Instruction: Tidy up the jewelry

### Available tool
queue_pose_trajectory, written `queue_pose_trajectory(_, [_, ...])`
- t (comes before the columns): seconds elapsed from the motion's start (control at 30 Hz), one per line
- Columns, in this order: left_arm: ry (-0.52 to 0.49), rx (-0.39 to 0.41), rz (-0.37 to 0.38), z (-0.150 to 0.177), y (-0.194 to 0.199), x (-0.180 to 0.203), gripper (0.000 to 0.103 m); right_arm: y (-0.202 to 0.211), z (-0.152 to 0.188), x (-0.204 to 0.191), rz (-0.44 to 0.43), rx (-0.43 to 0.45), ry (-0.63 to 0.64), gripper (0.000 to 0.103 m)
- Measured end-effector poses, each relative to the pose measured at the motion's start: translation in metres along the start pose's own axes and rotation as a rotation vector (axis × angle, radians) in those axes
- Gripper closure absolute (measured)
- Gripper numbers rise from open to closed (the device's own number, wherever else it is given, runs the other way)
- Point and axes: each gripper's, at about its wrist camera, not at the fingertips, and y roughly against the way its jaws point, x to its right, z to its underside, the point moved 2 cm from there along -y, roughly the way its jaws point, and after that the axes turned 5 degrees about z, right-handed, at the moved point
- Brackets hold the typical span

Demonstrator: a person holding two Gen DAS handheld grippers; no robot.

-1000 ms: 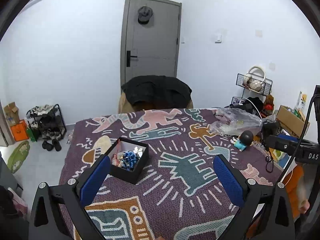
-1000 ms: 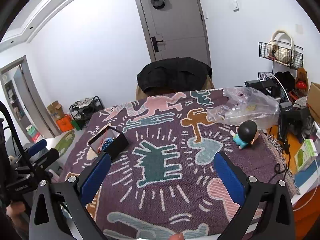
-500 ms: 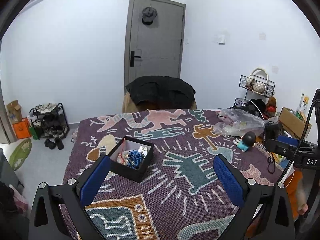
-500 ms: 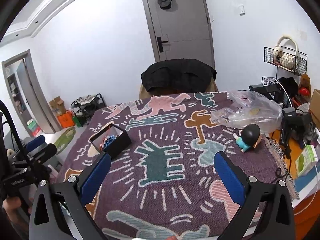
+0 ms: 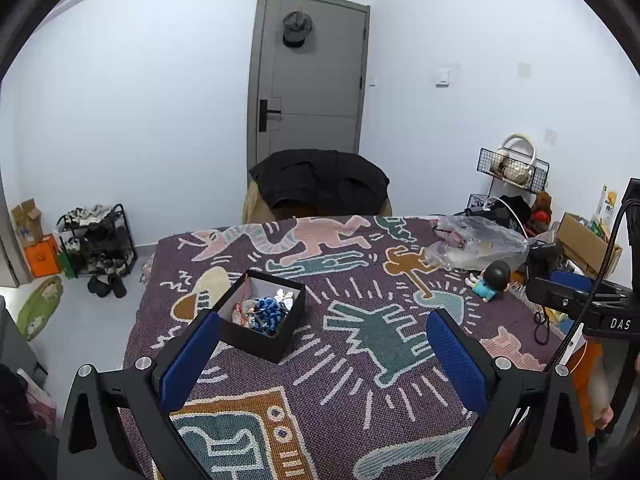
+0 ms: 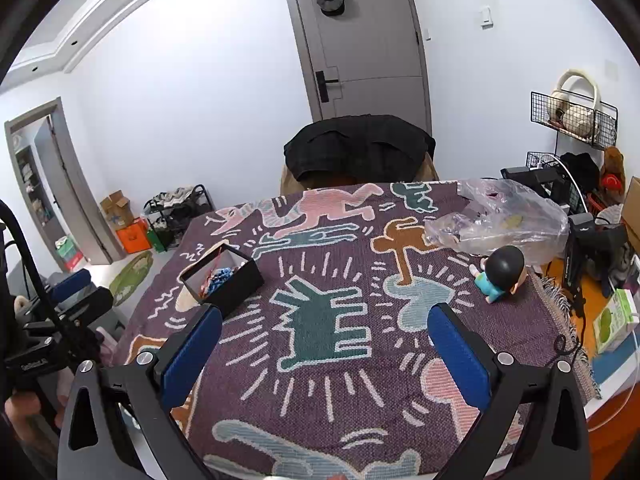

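Observation:
A black open box (image 5: 262, 316) holding a tangle of jewelry (image 5: 266, 310), blue, silver and red, sits on the patterned cloth at the table's left side. It also shows in the right wrist view (image 6: 224, 282). My left gripper (image 5: 324, 356) is open and empty, hovering above the table just near of the box, its left finger beside the box's near corner. My right gripper (image 6: 326, 348) is open and empty above the table's middle front, well right of the box.
A clear plastic bag (image 6: 500, 220) and a small black-haired doll (image 6: 500, 274) lie at the table's right. A chair with a black jacket (image 5: 320, 188) stands at the far edge. Wire racks and boxes crowd the right; a shoe rack (image 5: 96, 240) stands on the left.
Both grippers have tilted up and drawn slightly closer to the table; the box looks a little nearer in both views. Jaws stay open and nothing was picked up.

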Motion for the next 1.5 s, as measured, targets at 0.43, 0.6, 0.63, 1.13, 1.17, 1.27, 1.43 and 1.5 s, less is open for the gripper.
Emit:
queue_pose_trajectory(0.43, [0.004, -0.004, 0.004, 0.0004, -0.0014, -0.004, 0.0, -0.0023, 0.0007, -0.0004, 0.0, -0.002, -0.003, 0.0])
queue_pose_trajectory(0.6, [0.008, -0.008, 0.008, 0.0005, -0.0029, -0.0042, 0.0, -0.0024, 0.0009, -0.0004, 0.002, -0.002, -0.004, 0.0])
queue_pose_trajectory(0.63, [0.007, -0.008, 0.007, 0.0005, -0.0029, -0.0041, 0.0, -0.0026, 0.001, -0.0007, 0.002, -0.002, -0.003, 0.0])
queue_pose_trajectory(1.13, [0.017, 0.004, 0.01, -0.0033, 0.0019, -0.0023, 0.0, -0.0005, -0.0005, 0.0014, 0.006, 0.002, -0.008, 0.0])
queue_pose_trajectory(1.17, [0.018, 0.004, 0.012, -0.0031, 0.002, -0.0021, 0.0, -0.0006, -0.0005, 0.0015, 0.006, 0.001, -0.007, 0.0])
queue_pose_trajectory(1.27, [0.019, 0.001, 0.016, -0.0033, 0.0015, -0.0029, 0.0, 0.0002, -0.0005, 0.0006, 0.006, 0.003, -0.004, 0.0])
queue_pose_trajectory(1.43, [0.0, 0.0, 0.011, -0.0011, 0.0018, -0.0015, 0.0, 0.0001, 0.0006, -0.0011, 0.004, 0.011, -0.003, 0.0])
queue_pose_trajectory(1.5, [0.007, 0.003, 0.01, -0.0011, 0.0021, -0.0036, 0.0, -0.001, 0.0007, -0.0036, 0.002, 0.008, -0.001, 0.0])
